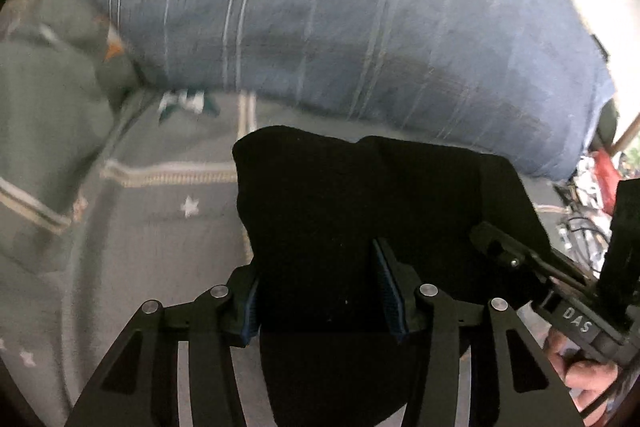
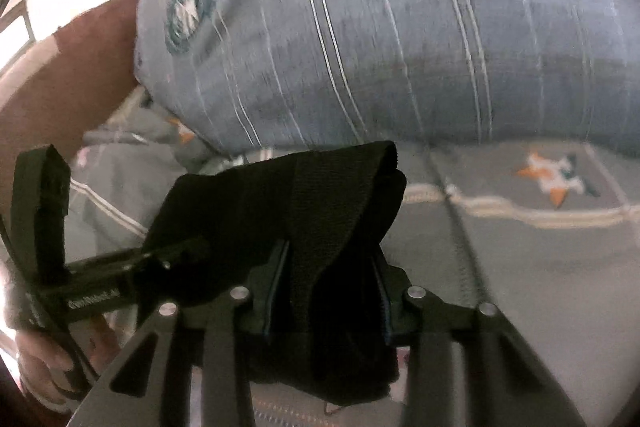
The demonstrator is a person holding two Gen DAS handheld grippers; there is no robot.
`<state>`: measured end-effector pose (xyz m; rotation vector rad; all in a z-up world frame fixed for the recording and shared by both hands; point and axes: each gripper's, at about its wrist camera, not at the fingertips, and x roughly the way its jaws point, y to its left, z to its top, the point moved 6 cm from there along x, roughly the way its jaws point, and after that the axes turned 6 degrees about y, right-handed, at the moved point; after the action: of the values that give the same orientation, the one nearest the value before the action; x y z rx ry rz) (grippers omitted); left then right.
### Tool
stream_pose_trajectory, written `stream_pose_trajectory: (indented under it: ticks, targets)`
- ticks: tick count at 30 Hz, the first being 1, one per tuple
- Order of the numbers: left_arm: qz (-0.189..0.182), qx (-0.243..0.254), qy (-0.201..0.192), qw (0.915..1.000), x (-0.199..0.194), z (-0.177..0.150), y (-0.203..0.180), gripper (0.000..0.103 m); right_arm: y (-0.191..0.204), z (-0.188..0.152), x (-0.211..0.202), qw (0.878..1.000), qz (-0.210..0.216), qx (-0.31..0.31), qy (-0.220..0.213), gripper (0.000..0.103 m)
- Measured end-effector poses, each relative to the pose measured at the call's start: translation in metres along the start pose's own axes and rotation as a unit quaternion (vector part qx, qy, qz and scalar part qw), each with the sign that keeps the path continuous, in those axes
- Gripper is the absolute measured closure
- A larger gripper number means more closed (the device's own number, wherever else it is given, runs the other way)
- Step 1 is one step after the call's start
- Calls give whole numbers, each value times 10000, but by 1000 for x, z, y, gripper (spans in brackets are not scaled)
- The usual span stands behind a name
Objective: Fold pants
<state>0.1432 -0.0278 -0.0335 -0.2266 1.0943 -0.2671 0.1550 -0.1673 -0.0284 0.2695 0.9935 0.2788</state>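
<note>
The black pants [image 1: 360, 195] hang bunched between both grippers above a grey bedspread. In the left wrist view my left gripper [image 1: 320, 291] is shut on the cloth, which fills the gap between the blue-padded fingers. In the right wrist view my right gripper [image 2: 332, 287] is shut on the pants [image 2: 320, 211], with the ribbed waistband running up between the fingers. The right gripper also shows at the right edge of the left wrist view [image 1: 520, 259]. The left gripper shows at the left of the right wrist view [image 2: 132, 267].
A grey bedspread with stars and cream stripes [image 1: 160, 235] lies below. The person's blue striped shirt [image 1: 340, 27] fills the background close behind the pants. A bare forearm [image 2: 72, 79] is at the left. Clutter [image 1: 592, 219] sits at the far right.
</note>
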Motion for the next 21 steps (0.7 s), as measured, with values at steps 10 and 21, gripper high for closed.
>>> stream_pose_trajectory:
  ticks: [10,21]
  targets:
    - [289,-595,89,9978,13,6,12,9,-26,-4,-2,9992,-59,369,-162,38]
    - [819,-376,-653,9938,-29,3,10,10,18,14,-33,9980,51,-371,-506,38]
